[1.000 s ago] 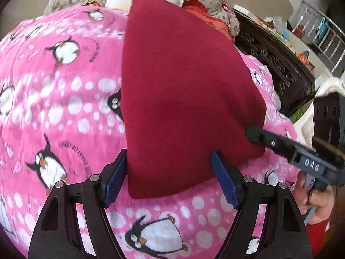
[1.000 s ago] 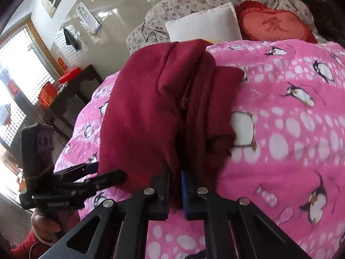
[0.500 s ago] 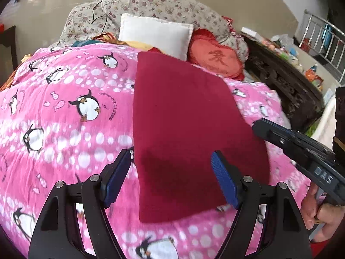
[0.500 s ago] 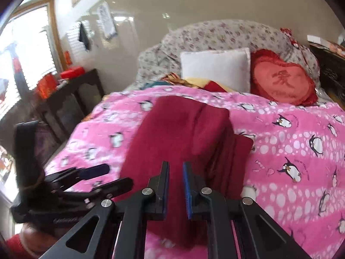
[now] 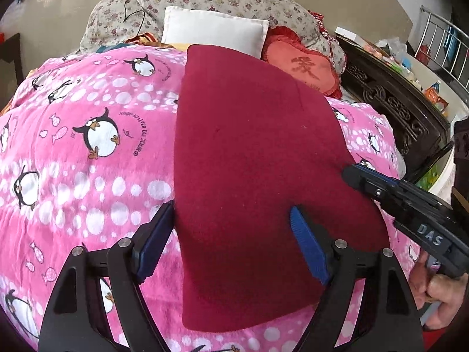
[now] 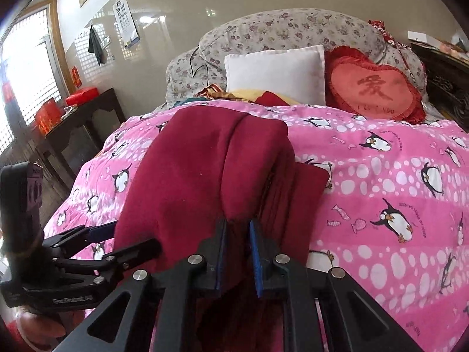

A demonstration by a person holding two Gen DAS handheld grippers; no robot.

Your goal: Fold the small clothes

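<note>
Pink penguin-print bedding (image 5: 96, 182) covers the bed, with a white pillow (image 5: 214, 29) and a red heart cushion (image 5: 304, 64) at its head and a flowered quilt (image 6: 293, 29) heaped behind them. On the bedding lies the dark red garment (image 5: 252, 176), folded into a long smooth panel that runs from the pillows toward the near edge.

The left hand-held gripper (image 5: 231, 246) is spread wide, one blue pad at the garment's left edge and the other over the cloth, gripping nothing. Half a second ago it hung higher over the panel; now it sits lower and closer, and the garment fills more of its view.

The right hand-held gripper (image 6: 237, 252) is clenched on a bunched fold of the garment (image 6: 205, 182) between its blue pads (image 6: 256, 261). In the frame before, its narrow gap showed cloth only behind it; now the fold is drawn up into a ridge between the fingers, with layered edges hanging at the right. From the left wrist view, the right hand-held gripper (image 5: 360, 176) reaches onto the panel's right edge, as it did earlier
</note>
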